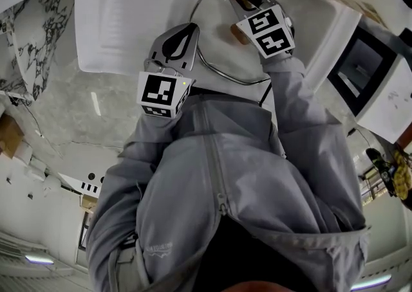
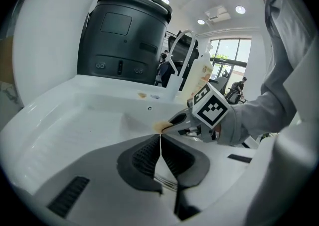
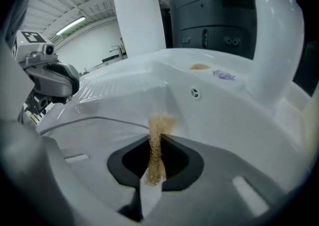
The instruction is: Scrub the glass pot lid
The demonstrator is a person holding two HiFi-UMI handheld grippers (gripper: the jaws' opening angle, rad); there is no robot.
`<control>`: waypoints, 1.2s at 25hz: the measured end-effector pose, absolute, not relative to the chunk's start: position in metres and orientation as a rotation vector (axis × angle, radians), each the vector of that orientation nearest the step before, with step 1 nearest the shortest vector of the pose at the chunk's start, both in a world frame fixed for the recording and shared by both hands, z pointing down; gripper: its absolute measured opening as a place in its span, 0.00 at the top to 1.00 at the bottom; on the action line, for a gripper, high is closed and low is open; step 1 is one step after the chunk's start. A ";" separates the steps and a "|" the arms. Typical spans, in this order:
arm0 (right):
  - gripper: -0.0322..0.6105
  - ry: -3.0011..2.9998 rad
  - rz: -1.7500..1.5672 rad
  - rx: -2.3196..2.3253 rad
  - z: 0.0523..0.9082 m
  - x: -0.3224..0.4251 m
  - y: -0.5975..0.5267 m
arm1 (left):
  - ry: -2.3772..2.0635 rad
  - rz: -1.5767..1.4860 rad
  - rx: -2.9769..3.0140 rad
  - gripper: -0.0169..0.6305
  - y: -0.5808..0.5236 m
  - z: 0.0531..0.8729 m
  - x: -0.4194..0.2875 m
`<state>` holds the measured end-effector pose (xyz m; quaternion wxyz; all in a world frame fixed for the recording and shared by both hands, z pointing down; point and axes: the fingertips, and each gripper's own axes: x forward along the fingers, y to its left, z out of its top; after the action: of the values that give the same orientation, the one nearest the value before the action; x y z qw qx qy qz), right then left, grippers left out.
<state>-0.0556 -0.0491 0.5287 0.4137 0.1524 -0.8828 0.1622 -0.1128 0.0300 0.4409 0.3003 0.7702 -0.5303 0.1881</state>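
left gripper (image 2: 160,139) shut on the glass lid (image 1: 217,32) rim; right gripper (image 3: 159,138), just beside it, pinches a tan sponge (image 3: 155,158).

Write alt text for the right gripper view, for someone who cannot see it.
The right tongs are shut on a tan scrub pad, pointing down into a white sink. The rim of the glass pot lid arcs in from the left, and a dark grey appliance stands behind the sink.
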 end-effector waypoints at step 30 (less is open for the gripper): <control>0.89 -1.944 0.018 -0.125 0.571 -0.097 0.006 | -1.044 1.072 1.959 0.95 0.072 0.496 -0.101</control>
<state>-0.0970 0.0061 0.5713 0.5622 -0.0530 -0.8253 0.0075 -0.1014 0.0721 0.4957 0.3320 0.7497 -0.3994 0.4101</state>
